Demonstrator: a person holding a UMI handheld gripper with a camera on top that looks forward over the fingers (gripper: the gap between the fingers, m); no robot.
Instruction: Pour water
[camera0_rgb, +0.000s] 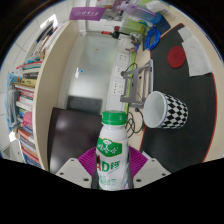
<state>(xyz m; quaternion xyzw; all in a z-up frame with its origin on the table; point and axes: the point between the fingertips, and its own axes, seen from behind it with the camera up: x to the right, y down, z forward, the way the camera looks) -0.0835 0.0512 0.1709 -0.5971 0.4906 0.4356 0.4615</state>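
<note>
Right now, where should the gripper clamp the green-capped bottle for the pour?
Clamp the green-capped bottle on its labelled body, below the cap, with one finger on each side. It stands upright between the gripper fingers, and the checkered cup sits beyond it.

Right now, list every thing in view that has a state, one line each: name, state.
bottle: upright between the fingers, green cap on, closed.
cup: lying tipped on its side beyond the bottle, mouth facing the bottle; contents cannot be told.
gripper: fingers about the bottle; whether they press on it cannot be told.
books: shelved upright beside the desk.
</note>
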